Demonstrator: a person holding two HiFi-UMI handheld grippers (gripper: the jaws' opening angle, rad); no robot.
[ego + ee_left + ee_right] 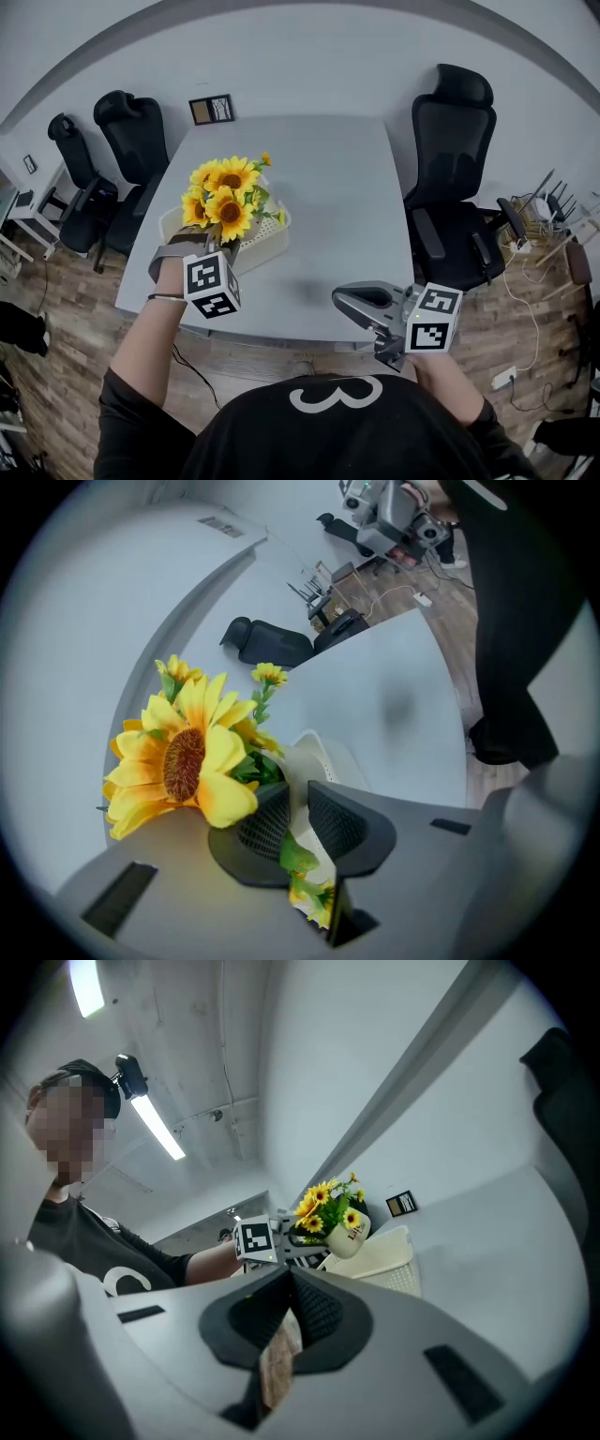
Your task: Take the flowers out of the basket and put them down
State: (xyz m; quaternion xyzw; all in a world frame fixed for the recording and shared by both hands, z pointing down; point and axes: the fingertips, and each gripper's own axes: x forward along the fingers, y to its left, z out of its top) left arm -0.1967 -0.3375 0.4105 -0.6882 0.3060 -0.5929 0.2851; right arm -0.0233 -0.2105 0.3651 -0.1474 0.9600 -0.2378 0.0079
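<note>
- Head view: the left claw (218, 247) grasps the flowers (225, 192) just ahead of its tips, over the basket (274, 236). Such a thin hold could let them tip and drop back in.
- Left gripper view: the jaws pinch the white pot (317, 754) by its rim, and big yellow sunflowers lean off to the claw's left.
- Right gripper view: the right claw (289, 1312) is clenched on nothing, with the potted flowers well ahead of it.

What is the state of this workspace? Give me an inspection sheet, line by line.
Surface: grey rectangular table, matte top.
Job's things: yellow sunflowers in a white pot, held above the white perforated plastic basket.
Clutter: small dark picture frame at the far edge.
Grippers: left gripper shut on the pot's rim; right gripper shut, empty.
Cables: white cables on the wooden floor, right side.
Surroundings: black office chairs around the table.
</note>
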